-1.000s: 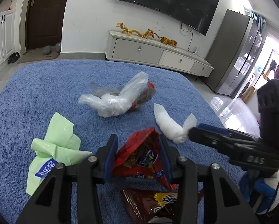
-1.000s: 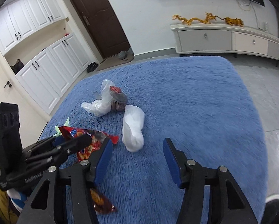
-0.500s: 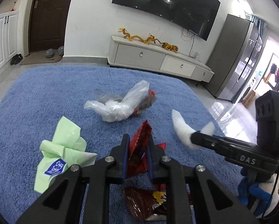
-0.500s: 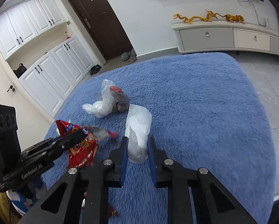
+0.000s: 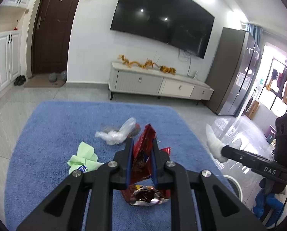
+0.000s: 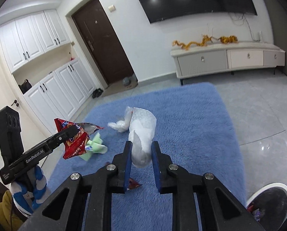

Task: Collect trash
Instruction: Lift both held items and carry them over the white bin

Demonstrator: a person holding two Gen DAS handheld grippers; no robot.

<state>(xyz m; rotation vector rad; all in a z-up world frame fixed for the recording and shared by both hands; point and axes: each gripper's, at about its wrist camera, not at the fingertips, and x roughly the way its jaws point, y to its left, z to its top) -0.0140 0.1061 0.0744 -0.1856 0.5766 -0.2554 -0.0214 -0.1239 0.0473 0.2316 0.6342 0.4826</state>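
Your left gripper (image 5: 141, 150) is clamped on the red snack wrapper (image 5: 143, 144), and your right gripper (image 6: 141, 150) is clamped on the white crumpled paper (image 6: 142, 132); both pieces hang clear of the blue rug (image 6: 191, 125). Keep both jaws tight and carry them level toward the white-rimmed bin (image 6: 269, 202) at the near right, since the light wrapper could slip if you swing fast. Release only once each piece is over the opening. Left on the rug you have one clear plastic bag (image 5: 116, 134) in the middle, one green bag (image 5: 81, 157) to its near left, and one brown wrapper (image 5: 147, 194) nearest you.
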